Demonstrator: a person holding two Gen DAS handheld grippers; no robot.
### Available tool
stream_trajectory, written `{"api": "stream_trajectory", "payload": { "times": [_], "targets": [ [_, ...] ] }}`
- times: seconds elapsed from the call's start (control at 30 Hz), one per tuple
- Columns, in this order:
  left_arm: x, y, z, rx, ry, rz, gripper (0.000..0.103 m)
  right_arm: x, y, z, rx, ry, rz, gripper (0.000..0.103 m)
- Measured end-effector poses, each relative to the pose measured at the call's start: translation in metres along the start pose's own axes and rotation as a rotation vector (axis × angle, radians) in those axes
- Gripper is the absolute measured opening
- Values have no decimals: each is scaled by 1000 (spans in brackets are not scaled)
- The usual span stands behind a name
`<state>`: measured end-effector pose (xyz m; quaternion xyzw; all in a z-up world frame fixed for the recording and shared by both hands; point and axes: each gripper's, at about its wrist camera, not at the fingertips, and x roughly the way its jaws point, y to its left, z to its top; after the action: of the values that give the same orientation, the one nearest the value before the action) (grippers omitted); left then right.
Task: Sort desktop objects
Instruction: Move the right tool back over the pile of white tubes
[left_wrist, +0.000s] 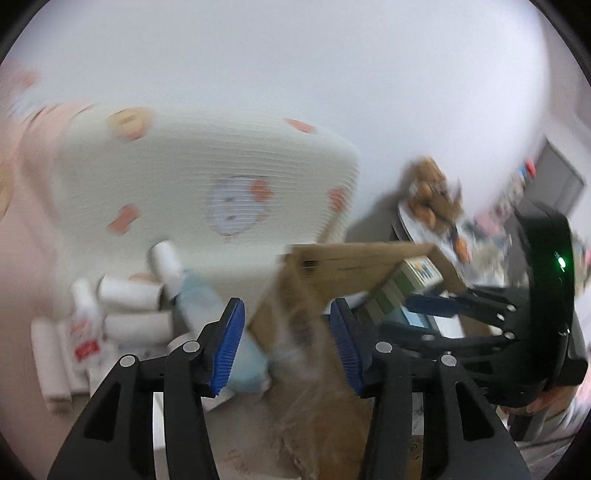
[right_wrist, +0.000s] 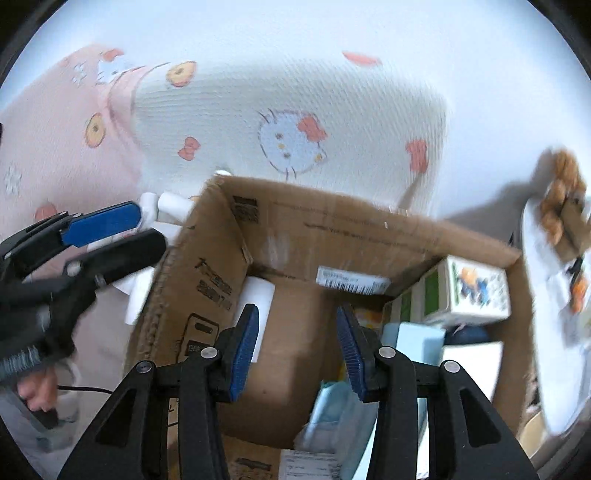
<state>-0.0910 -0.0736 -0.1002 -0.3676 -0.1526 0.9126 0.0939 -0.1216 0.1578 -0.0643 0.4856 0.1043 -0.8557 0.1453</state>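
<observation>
The left gripper (left_wrist: 286, 347) has its blue-padded jaws standing well apart with nothing pressed between them. Through the gap shows only the blurred edge of the open brown cardboard box (right_wrist: 280, 236) and, just beside the left pad, a pale blue soft packet (left_wrist: 207, 306) lying outside the box. In the right wrist view the same gripper (right_wrist: 122, 229) hangs to the left of the box, outside its wall, its tips near a cluster of white cylindrical rolls (left_wrist: 127, 293).

The right gripper (right_wrist: 297, 343) hovers over the mouth of the box, pointing steeply down into it. Its jaws are partly apart and empty: between them lies only the bare brown floor of the box. A white roll (right_wrist: 258, 295) leans against the inner left wall, just behind the left pad.

Inside the box, on the right, stand a white and green printed carton (right_wrist: 476, 291), a light blue rectangular packet (right_wrist: 413, 339) in front of it and a plain white flat box (right_wrist: 472, 362) beside that. A white barcode label (right_wrist: 352, 282) sticks to the back inner wall.

Behind the box rests a cream ribbed cushion (right_wrist: 295, 122) printed with a cartoon cat face and red bows, with pink patterned fabric (right_wrist: 62, 140) to its left. The left wrist view is heavily motion-blurred.
</observation>
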Motion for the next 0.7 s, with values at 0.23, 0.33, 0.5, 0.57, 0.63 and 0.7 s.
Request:
{"api": "stream_trajectory", "payload": {
  "times": [0.23,0.33,0.5,0.57,0.63,0.7],
  "targets": [
    [-39,78,-36,-204,-50,161,53,-16,31,7,-67,-32,40,40],
    [-55,103,-60,-245,-58,220,53,-20,45,12,-80,-43,55,40],
    [-78,137,-102,-342,-88,281,53,-22,77,18,-132,-58,76,40],
    [-87,154,-117,-417,-105,266,53,-23,93,20,-164,-69,85,40],
    [-94,166,-125,-473,-119,251,53,-22,108,21,-186,-75,101,40],
    [-100,176,-131,-512,-135,246,53,-20,126,21,-210,-71,121,40]
  ]
}}
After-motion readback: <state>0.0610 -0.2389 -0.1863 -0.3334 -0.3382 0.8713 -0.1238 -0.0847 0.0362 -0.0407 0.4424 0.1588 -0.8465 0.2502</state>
